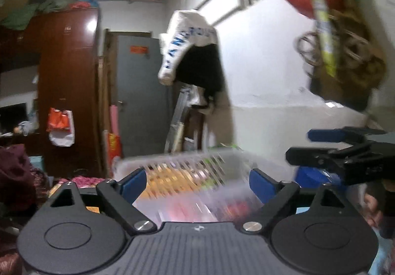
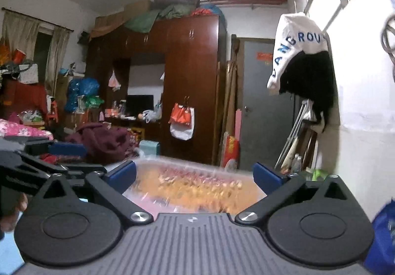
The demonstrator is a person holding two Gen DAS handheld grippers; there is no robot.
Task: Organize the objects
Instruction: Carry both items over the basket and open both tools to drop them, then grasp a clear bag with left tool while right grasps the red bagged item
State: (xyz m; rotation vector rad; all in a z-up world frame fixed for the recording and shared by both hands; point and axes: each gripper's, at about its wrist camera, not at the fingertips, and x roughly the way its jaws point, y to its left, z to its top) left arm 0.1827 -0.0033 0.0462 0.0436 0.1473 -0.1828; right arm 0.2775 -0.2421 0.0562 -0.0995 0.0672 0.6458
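Cluttered bedroom; both grippers (image 1: 197, 182) (image 2: 195, 176) gape over bin (image 2: 197, 183).

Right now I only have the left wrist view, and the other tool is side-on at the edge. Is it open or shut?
Observer: Open. In the right wrist view, the right tool has its fingers spread wide and grips nothing. The clear bin is ahead between them.
Operator: What's further left, past the wardrobe?
Observer: A curtained window on the far wall.
Operator: Anything stacked near it?
Observer: Yes, blue bags are piled just to the right of that window.
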